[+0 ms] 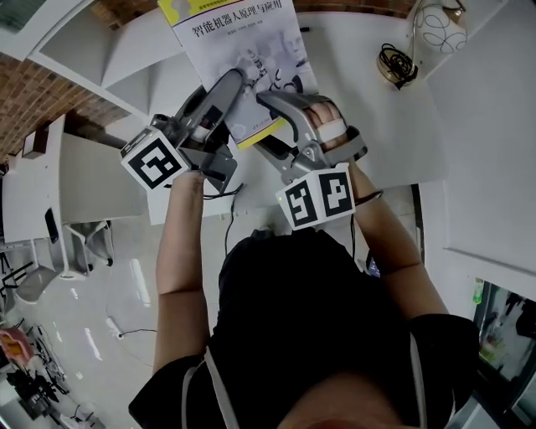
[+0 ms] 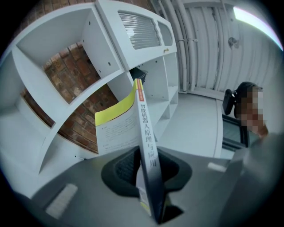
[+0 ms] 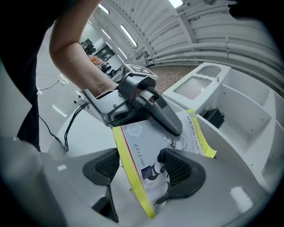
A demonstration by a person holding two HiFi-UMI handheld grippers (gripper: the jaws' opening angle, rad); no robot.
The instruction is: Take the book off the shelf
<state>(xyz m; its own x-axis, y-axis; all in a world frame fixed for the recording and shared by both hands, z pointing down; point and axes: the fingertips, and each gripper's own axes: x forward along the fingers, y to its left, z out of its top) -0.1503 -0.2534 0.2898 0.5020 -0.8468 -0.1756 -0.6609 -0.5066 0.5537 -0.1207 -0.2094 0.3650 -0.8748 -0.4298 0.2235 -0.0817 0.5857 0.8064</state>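
Observation:
The book (image 1: 239, 50) has a white cover with a yellow band and Chinese print, and it is out in front of the white shelf unit (image 1: 109, 59). My left gripper (image 1: 228, 92) is shut on it; in the left gripper view the book (image 2: 146, 146) stands spine-on between the pads of the left gripper (image 2: 148, 170). My right gripper (image 3: 144, 166) stands open and wide around the book's lower corner (image 3: 142, 155); its left pad (image 3: 108, 166) is apart from the cover. In the right gripper view the left gripper (image 3: 151, 106) grips the book's upper edge. In the head view the right gripper (image 1: 280, 105) lies just right of the left one.
The white shelf unit (image 2: 111, 75) has open compartments backed by a brick wall; a black object (image 2: 140, 73) sits in one. A patterned vase (image 1: 440, 25) and a coiled dark thing (image 1: 394, 65) rest on the white top at the right. A seated person (image 2: 246, 111) is off to the right.

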